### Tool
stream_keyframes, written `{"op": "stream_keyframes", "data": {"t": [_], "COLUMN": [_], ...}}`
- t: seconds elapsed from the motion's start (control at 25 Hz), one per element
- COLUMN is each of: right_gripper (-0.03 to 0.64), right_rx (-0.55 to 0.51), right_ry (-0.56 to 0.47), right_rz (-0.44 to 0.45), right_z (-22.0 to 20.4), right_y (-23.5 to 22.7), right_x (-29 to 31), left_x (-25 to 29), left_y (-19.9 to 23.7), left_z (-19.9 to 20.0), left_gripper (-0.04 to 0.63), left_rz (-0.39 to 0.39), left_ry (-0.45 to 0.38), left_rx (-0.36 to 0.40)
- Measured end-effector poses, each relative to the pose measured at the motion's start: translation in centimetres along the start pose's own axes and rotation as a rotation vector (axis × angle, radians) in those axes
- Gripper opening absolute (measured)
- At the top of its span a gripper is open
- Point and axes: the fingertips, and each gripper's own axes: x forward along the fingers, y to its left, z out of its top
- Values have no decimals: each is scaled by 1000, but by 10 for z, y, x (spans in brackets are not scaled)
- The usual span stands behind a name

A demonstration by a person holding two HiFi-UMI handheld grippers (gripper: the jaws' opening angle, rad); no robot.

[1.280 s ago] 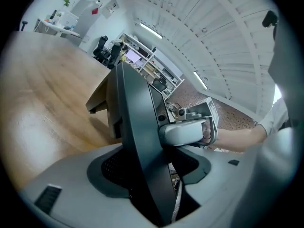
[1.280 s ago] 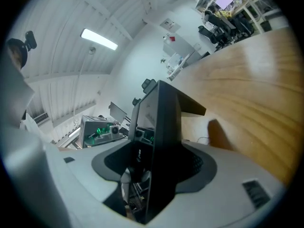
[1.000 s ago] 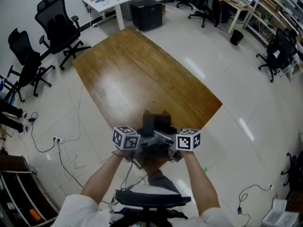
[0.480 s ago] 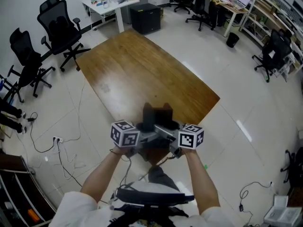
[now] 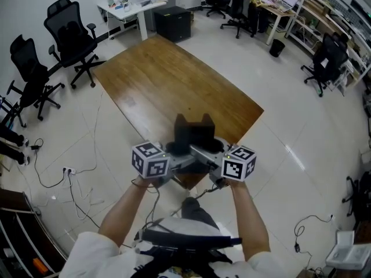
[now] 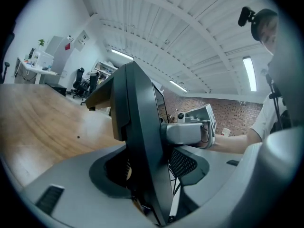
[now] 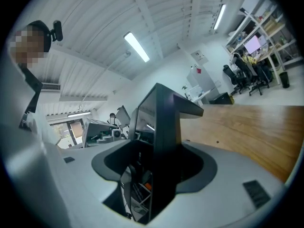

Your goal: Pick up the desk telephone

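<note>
Over the near corner of the wooden tabletop (image 5: 162, 80), the dark desk telephone (image 5: 194, 133) sits between the two claws. The left claw (image 6: 152, 167) pinches one side of its body and the right claw (image 7: 159, 175) the other, and each claw's own view shows the phone's edge wedged upright between its jaws. It seems to hang clear of the wood, held only by the two claws, though the head view does not show the gap plainly.
</note>
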Motion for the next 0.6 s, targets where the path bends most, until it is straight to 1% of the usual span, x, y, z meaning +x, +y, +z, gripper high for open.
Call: {"op": "stream_keyframes", "data": {"t": [0.28, 0.6], "right_gripper": [293, 295], "right_rx": [-97, -175], "right_ry": [-35, -77], "right_rz": [-8, -29], "right_z": [14, 19], "right_y": [43, 91], "right_x": [-16, -24], "left_x": [-21, -53], "left_y": [-40, -75], "left_z": [18, 26], "left_gripper": [239, 236], "left_rz": [-17, -52], "left_ry": [-45, -77], "left_rx": [91, 160]}}
